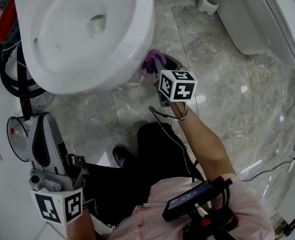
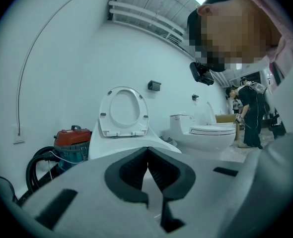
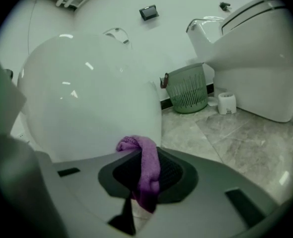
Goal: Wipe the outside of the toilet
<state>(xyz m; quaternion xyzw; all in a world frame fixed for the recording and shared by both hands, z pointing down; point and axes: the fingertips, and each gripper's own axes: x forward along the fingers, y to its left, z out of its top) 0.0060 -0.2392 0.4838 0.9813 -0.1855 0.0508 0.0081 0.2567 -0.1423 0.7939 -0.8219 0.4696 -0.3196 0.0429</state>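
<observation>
Toilet (image 1: 82, 39) lengthwise up-down, nose toward person (image 1: 157, 149)

Pink shirt (image 1: 247, 209), black trousers (image 1: 157, 149); left gripper (image 2: 147, 153) and right gripper (image 1: 157, 66) bear black-and-white cubes (image 1: 177, 85).

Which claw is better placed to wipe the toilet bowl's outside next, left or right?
Likely right. The right claw is shut on the purple cloth, at the outside of the toilet bowl; the left claw is shut, empty and held farther back.

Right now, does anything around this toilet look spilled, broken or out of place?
Nothing stands out: the right gripper is shut on a purple cloth beside the toilet's outer wall, as wiping would need.
</observation>
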